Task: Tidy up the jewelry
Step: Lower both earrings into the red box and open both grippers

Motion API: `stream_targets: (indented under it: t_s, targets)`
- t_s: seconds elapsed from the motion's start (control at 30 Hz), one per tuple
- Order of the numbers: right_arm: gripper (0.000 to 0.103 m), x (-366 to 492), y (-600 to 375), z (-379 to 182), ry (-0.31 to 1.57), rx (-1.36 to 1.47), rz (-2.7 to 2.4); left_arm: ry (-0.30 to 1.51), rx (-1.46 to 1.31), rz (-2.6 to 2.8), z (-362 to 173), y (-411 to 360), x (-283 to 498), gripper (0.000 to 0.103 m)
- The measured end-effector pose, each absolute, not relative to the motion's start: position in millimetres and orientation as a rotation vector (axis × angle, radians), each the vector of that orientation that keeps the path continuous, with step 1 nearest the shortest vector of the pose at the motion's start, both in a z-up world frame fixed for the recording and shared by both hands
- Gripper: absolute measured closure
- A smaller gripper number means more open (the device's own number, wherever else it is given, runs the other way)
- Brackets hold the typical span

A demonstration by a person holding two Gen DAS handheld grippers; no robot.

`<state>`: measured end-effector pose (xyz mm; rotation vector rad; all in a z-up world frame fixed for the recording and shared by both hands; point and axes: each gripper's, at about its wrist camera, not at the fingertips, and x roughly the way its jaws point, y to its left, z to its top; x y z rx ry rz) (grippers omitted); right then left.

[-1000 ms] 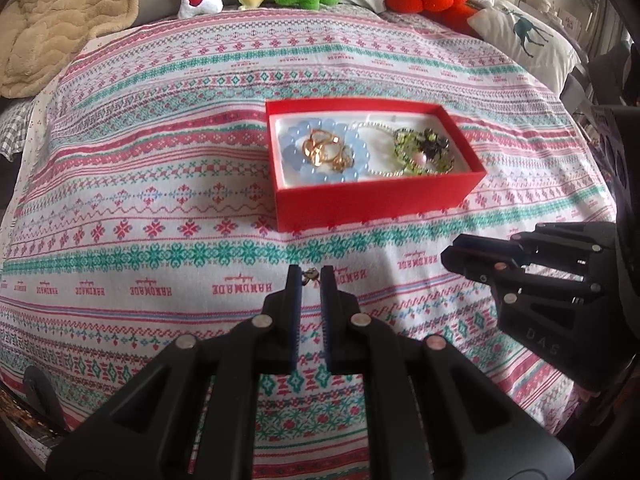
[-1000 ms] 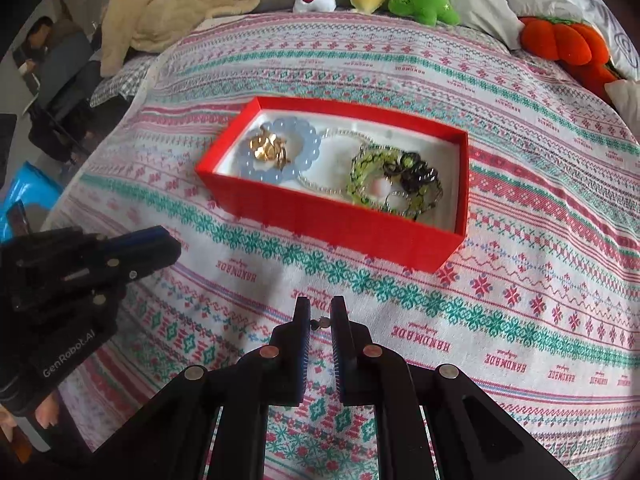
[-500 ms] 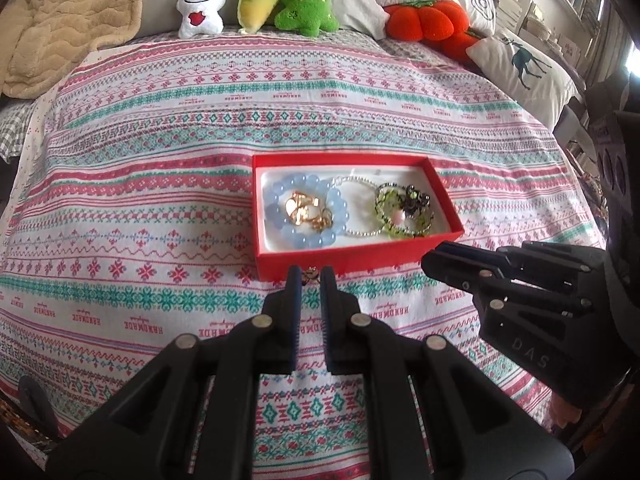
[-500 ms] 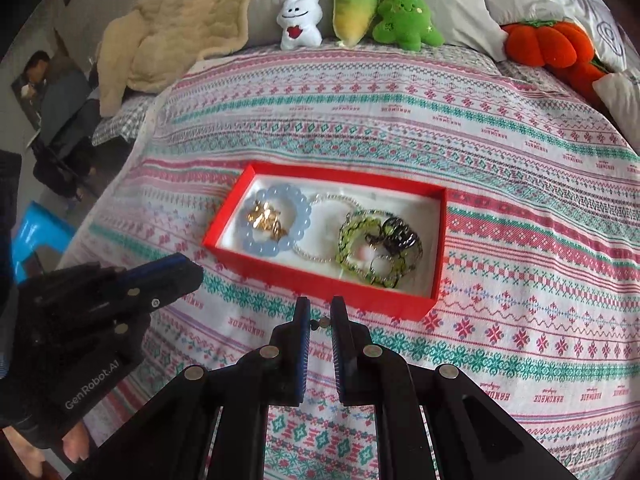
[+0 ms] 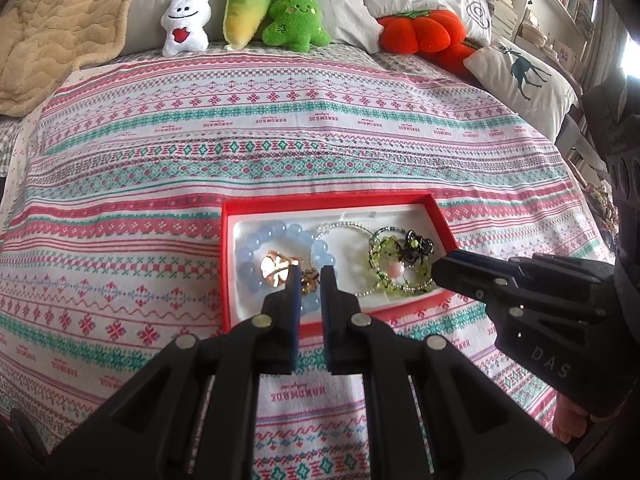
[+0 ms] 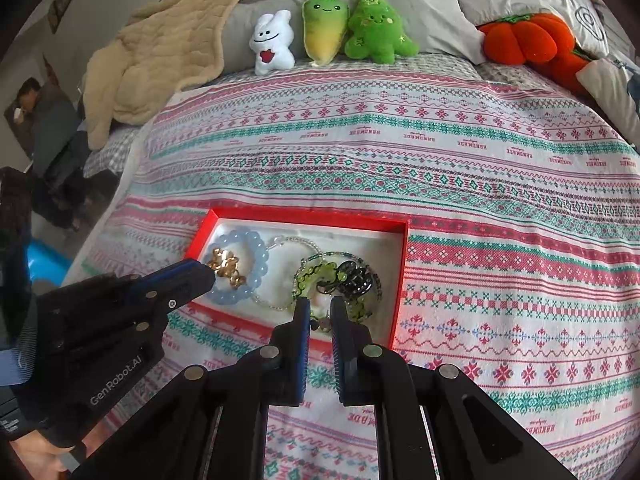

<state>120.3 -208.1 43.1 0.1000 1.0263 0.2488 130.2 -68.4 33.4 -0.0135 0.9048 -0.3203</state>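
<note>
A red box with a white lining lies on the patterned bedspread. Inside lie a blue bead bracelet, gold pieces, a clear bead bracelet and a green and black bracelet. My left gripper is shut on a small gold piece, held over the blue bracelet. My right gripper is shut on a small metal piece, over the near side of the box by the green bracelet. Each gripper shows in the other's view: left gripper, right gripper.
Plush toys and an orange pumpkin cushion line the head of the bed with pillows. A beige blanket lies at the far left. A person sits beyond the bed's left edge.
Both grippers have moved forward and up from the bedspread in front of the box; their tips now stand over the box's contents, each still holding its small piece.
</note>
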Motion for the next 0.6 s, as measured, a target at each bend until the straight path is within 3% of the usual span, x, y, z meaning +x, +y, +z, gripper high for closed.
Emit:
stream_targets:
  t_s: [0.23,0.6]
  targets:
    - [0.092,125.8,-210.5,41.0,1.003,0.118,0.262,0.874,0.013,-0.321,35.6,-74.5,131.7,0.093]
    - [0.081,114.8,-218.3,49.1,1.008,0.109,0.255,0.844,0.041,-0.267,53.2,-64.9,112.7,0.036]
